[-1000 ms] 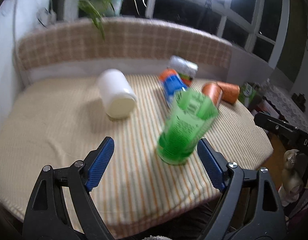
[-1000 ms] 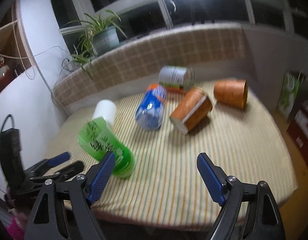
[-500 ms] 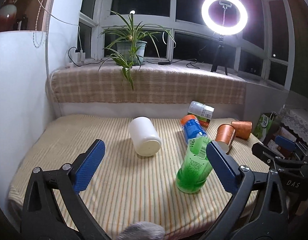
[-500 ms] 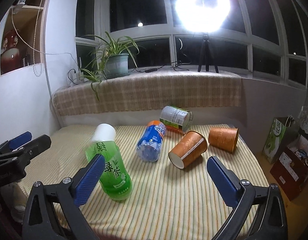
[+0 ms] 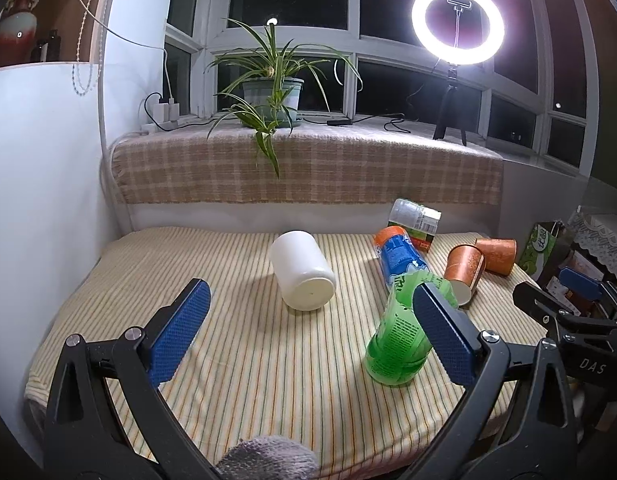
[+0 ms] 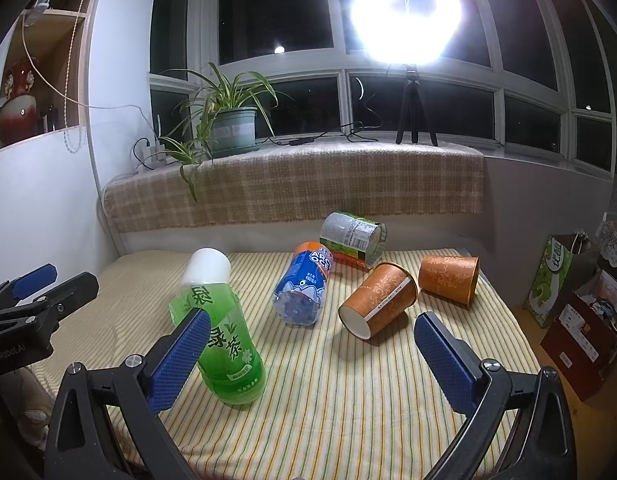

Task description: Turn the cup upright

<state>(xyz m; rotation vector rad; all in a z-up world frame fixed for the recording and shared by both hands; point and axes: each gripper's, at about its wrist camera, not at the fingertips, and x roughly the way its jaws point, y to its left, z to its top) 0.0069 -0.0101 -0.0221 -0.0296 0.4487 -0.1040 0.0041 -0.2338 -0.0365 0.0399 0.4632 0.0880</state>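
Two orange paper cups lie on their sides on the striped table: the nearer one [image 6: 378, 300] with its mouth toward me, the farther one [image 6: 448, 279] behind it; both show in the left wrist view, the nearer cup [image 5: 464, 268] and the farther cup [image 5: 495, 255]. A cut green bottle cup [image 6: 224, 340] stands near the front, leaning; it also shows in the left wrist view [image 5: 396, 344]. My left gripper [image 5: 308, 328] is open and empty, above the front edge. My right gripper [image 6: 312, 354] is open and empty, back from the cups.
A white jar [image 5: 302, 276] lies on its side mid-table. A blue bottle cup [image 6: 304, 288] and a silver-green labelled one [image 6: 352, 238] lie behind. A checked ledge [image 6: 292, 188] with a potted plant [image 6: 232, 132] and ring light [image 6: 406, 16] backs the table. Boxes [image 6: 580, 332] stand on the floor right.
Both grippers have pulled back and risen from the table. The green cup, tilted and blurred a second ago, now rests standing with a lean.
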